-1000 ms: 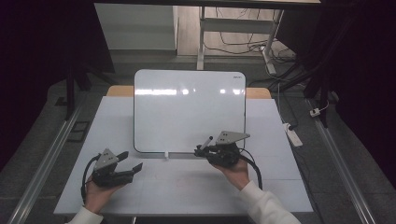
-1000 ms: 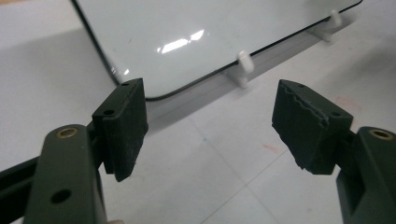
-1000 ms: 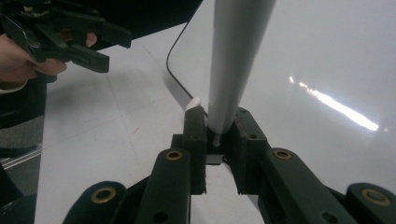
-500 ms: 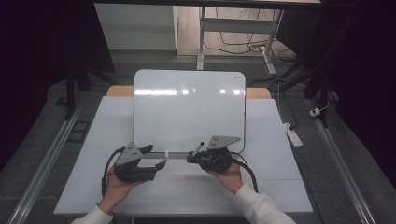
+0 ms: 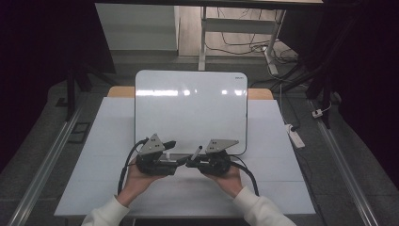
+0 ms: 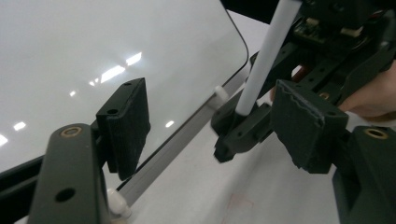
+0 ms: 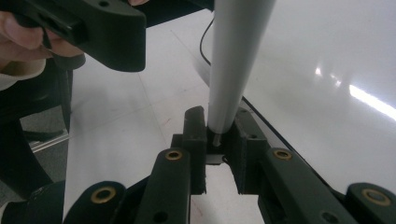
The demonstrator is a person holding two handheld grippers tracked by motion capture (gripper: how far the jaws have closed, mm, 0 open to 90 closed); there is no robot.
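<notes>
Marker is what your next move turns on, so start at your right gripper: its jaws are clamped shut on the lower end of the white barrel. From there the barrel rises up and away from the pads. In the right gripper view its long axis runs nearly straight up from the jaws. In the high view the free end leans away from you, towards the near edge of the whiteboard, and looks dark, possibly a cap, though it is too small to be sure. Your left gripper is the free one, just beside the right, with the two sets of jaws pointing at each other over the table. Its jaws stand wide and have just been closing a little, but the pads press on nothing. In the left gripper view the barrel lies ahead of the gap. It sits nearer the pad at the right of that view and slants up and to the right, across the line of the jaws rather than along it. I judge it is still just beyond the pads, not between them. To take the free end, the left hand would have to go on forward and up along the barrel, clear of the right gripper's jaws.
</notes>
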